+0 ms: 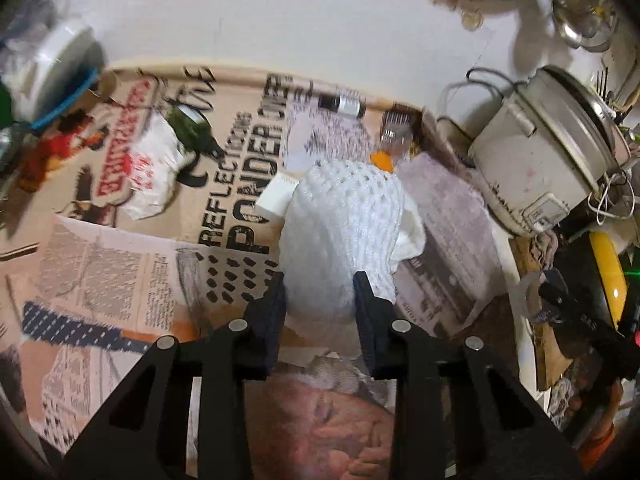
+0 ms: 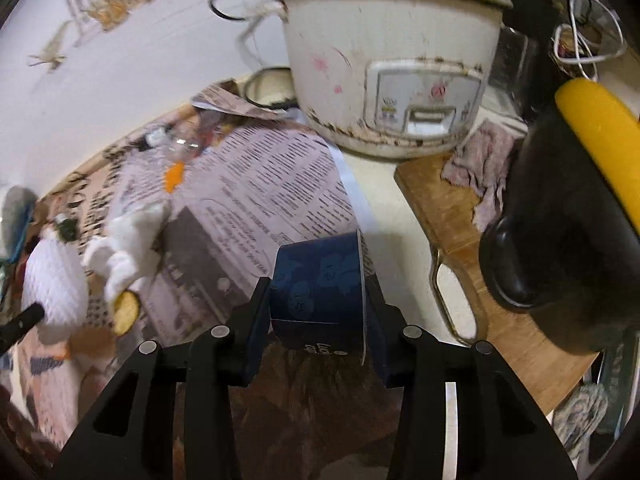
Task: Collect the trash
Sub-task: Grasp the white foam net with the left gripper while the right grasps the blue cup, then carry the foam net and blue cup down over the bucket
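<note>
On a table covered in newspaper (image 1: pixel 120 280), both grippers have already got something pinched. The left gripper (image 1: pixel 320 300) has its fingers pressed in on a white foam net sleeve (image 1: pixel 340 220), the squishy kind that goes around fruit. It sticks out from the fingers toward 12 o'clock in the left wrist view, and a bit of crumpled white tissue (image 1: pixel 408 236) pokes out of it at about 3 o'clock. You can see the same sleeve way over at 9 o'clock in the right wrist view.

The right gripper (image 2: pixel 320 320) is clamped on a small dark blue carton (image 2: pixel 320 280) with some white print on it, held between the two fingers just above the paper.

More trash is lying around on the newspaper. There's a crumpled white wrapper with red print (image 1: pixel 148 172) at roughly 10 o'clock from the left gripper, a dark green bottle (image 1: pixel 192 128) lying just past it, a small white box (image 1: pixel 276 196) touching the sleeve's left side, and an orange scrap (image 1: pixel 382 160) right behind the sleeve at 12 o'clock.

Off to 2 o'clock sits a grubby white rice cooker (image 1: pixel 544 152), which in the right wrist view fills the 12 o'clock area. A wooden cutting board (image 2: pixel 460 232) lies at 3 o'clock from the right gripper with a rag (image 2: pixel 484 168) on it, and a black pot with a yellow handle (image 2: pixel 560 220) sits on its far right.
</note>
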